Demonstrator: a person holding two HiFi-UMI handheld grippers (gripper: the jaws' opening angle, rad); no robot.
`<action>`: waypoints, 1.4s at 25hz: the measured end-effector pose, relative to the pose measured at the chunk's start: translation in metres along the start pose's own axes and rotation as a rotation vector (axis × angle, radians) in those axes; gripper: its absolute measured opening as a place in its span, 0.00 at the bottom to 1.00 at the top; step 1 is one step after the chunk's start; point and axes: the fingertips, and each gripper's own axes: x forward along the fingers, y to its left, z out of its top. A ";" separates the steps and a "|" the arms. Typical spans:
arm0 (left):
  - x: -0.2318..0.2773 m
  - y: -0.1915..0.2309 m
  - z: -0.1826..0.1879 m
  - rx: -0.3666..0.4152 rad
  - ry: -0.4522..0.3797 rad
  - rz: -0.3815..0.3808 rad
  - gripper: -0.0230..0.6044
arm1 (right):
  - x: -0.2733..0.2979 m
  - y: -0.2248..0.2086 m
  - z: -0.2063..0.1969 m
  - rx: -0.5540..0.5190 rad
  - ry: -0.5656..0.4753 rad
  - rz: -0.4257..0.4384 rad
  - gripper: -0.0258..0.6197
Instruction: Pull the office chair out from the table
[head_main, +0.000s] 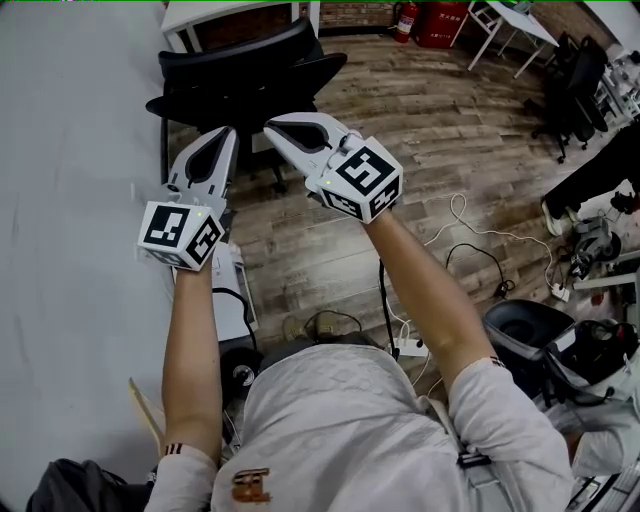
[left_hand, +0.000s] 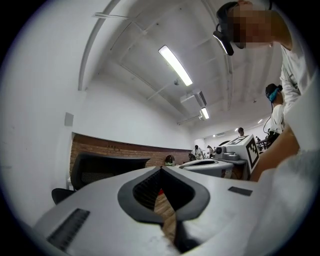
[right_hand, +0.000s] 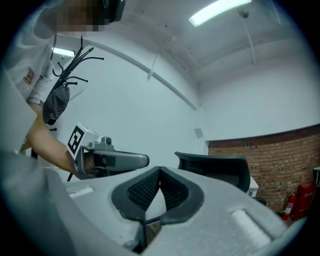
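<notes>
The black office chair stands out on the wooden floor in front of the white table, a short way ahead of both grippers. My left gripper is held up near the chair's near side, jaws shut and empty. My right gripper is beside it, also shut on nothing. In the left gripper view the chair's backrest rises beyond the closed tips of the left gripper, and the right gripper shows to the right. In the right gripper view the chair sits behind the closed right gripper, with the left gripper alongside.
A white wall runs along the left. Cables and a power strip lie on the floor at the right. Another black chair is at the lower right, and more chairs at the far right. A fire extinguisher stands at the back.
</notes>
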 end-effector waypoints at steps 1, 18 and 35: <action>-0.001 -0.001 0.000 0.002 0.000 -0.002 0.04 | 0.000 0.003 0.001 0.011 -0.007 0.000 0.04; -0.008 -0.018 0.001 0.014 -0.008 -0.027 0.04 | -0.006 0.014 0.003 0.057 -0.022 -0.011 0.04; -0.007 -0.024 0.001 -0.010 -0.003 -0.028 0.04 | -0.011 0.017 0.001 0.070 -0.019 -0.001 0.04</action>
